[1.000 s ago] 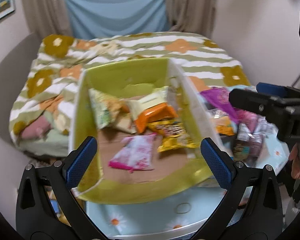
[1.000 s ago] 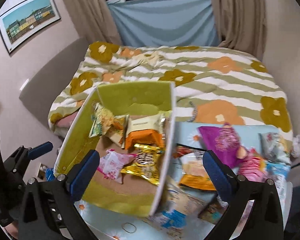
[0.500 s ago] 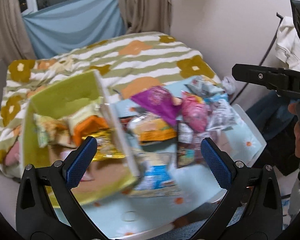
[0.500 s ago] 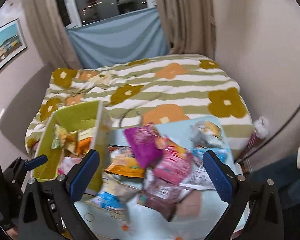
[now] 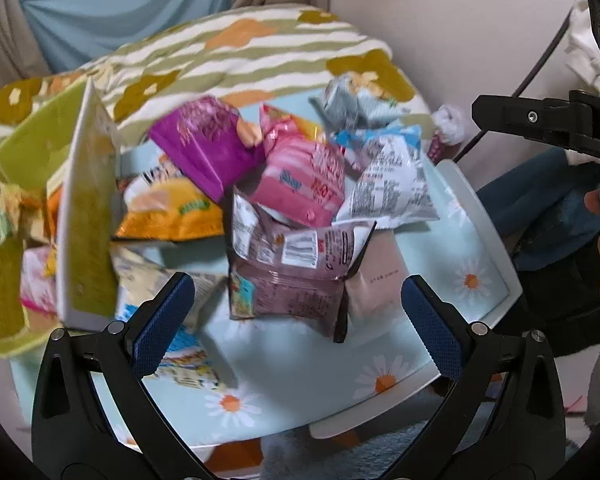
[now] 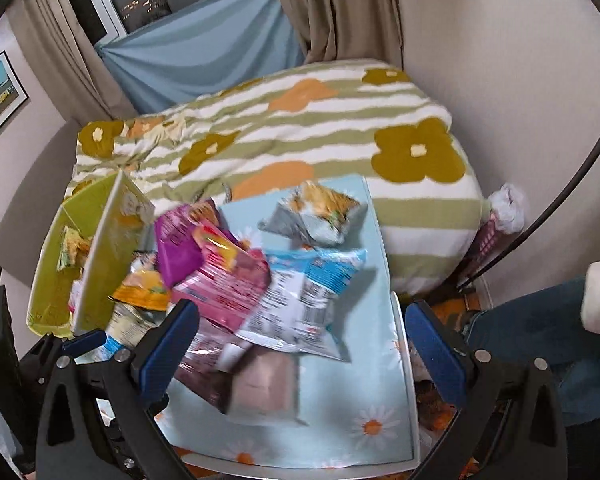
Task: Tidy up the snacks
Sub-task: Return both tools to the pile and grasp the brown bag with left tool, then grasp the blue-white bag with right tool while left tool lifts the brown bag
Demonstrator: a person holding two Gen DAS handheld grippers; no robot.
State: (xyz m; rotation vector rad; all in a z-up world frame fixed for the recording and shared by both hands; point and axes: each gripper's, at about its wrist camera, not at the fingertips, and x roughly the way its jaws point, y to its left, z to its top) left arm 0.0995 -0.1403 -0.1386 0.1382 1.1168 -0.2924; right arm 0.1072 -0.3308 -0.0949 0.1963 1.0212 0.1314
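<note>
Both grippers — left gripper (image 5: 296, 312), right gripper (image 6: 300, 340) — hover wide open and empty over the snack pile (image 5: 300, 200); next, pick one for the green box (image 5: 4, 184).

blurred snack packets (image 5: 300, 196) lie heaped, seemingly overlapping, beside a green box (image 5: 88, 216) holding others.

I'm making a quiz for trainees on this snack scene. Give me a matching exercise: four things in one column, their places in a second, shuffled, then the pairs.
Things:
1. green box
2. purple bag
3. grey bag
4. left gripper

Places:
A. far end of the table, nearest the bed
B. open above the brown bag
C. left edge of the table
D. on the pile, beside the box's wall

Pairs: 1-C, 2-D, 3-A, 4-B
</note>
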